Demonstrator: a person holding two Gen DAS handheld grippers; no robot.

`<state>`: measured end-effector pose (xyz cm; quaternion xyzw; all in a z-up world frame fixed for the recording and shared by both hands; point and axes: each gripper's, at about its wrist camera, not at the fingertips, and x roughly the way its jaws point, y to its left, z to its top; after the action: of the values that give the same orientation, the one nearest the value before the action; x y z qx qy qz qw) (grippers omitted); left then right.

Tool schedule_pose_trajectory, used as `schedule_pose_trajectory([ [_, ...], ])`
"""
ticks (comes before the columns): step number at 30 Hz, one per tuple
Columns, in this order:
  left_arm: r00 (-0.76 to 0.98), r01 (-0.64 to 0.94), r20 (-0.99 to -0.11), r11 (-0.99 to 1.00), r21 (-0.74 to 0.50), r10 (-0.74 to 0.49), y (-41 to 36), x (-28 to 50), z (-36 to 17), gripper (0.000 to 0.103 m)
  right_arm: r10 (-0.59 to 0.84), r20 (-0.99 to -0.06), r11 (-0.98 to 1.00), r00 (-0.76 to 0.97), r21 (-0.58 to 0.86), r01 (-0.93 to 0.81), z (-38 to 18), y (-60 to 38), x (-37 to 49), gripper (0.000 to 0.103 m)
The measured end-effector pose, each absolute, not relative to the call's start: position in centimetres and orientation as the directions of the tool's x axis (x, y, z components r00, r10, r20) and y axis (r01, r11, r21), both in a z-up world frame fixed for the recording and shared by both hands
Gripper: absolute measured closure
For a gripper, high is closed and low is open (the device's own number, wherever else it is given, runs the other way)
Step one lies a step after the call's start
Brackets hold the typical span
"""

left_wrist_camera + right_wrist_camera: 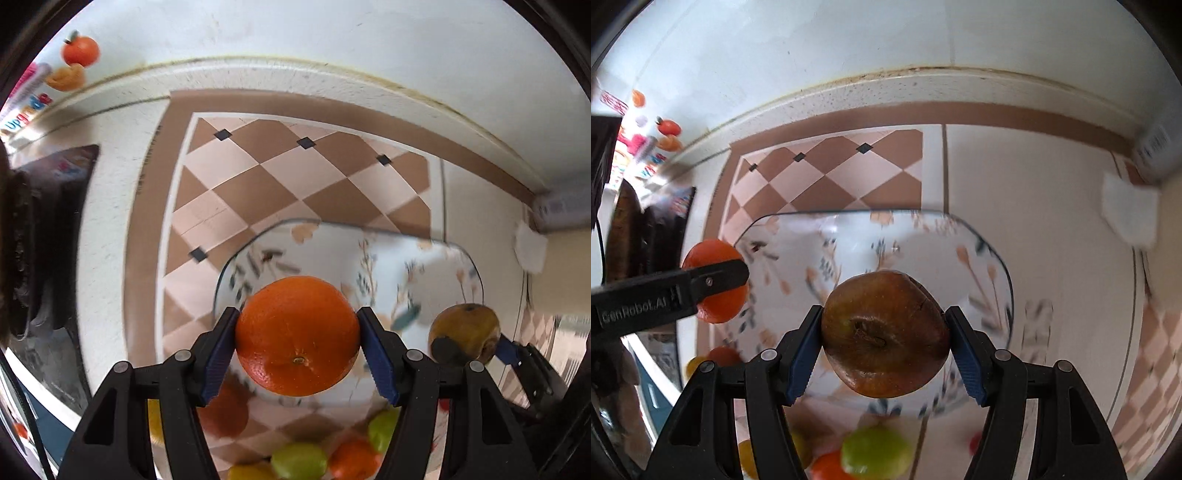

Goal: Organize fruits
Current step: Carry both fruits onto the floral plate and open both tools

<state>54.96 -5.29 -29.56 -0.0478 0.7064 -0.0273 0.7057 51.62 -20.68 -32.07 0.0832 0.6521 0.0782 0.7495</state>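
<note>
While the left gripper point(297, 334) clamps an orange point(297, 335) between its two blue pads point(218, 356), stem scar toward the camera, the right gripper point(884, 334) is closed on a brown, bruised apple point(885, 334), held the same way. Both fruits are held above the floral glass tray point(436, 266), the orange over its left part and the apple over its middle, neither touching it. In the right wrist view the left gripper's black arm crosses in from the tray's left edge, partly covering the orange point(716, 280). In the left wrist view the apple point(465, 332) appears at the tray's right end. Nearer the cameras than the tray lie loose fruits: a green one point(875, 452), an orange one point(352, 459) and a yellow one point(247, 472), all blurred. The tray sits on a countertop point(280, 173) of brown and beige diamond tiles. Beyond the tray, the tiles meet a white wall point(849, 40).
</note>
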Motion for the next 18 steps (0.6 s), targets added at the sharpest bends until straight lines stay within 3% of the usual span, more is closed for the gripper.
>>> schedule_pose_trajectory([
  [11,-0.139,-0.098,-0.975,0.982,-0.162,-0.175,-5.2,58.2,-34.6,0.040,0.215,-0.974,0.972,0.064,0.207,-0.114,-35.4,-19.7,55.8,0.035],
  [18,-0.147,-0.138,-0.971,0.976,-0.168,-0.188,-4.4,58.1,-34.6,0.040,0.226,-0.974,0.969,0.034,0.221,-0.105,-35.8,-19.8,56.5,0.034],
])
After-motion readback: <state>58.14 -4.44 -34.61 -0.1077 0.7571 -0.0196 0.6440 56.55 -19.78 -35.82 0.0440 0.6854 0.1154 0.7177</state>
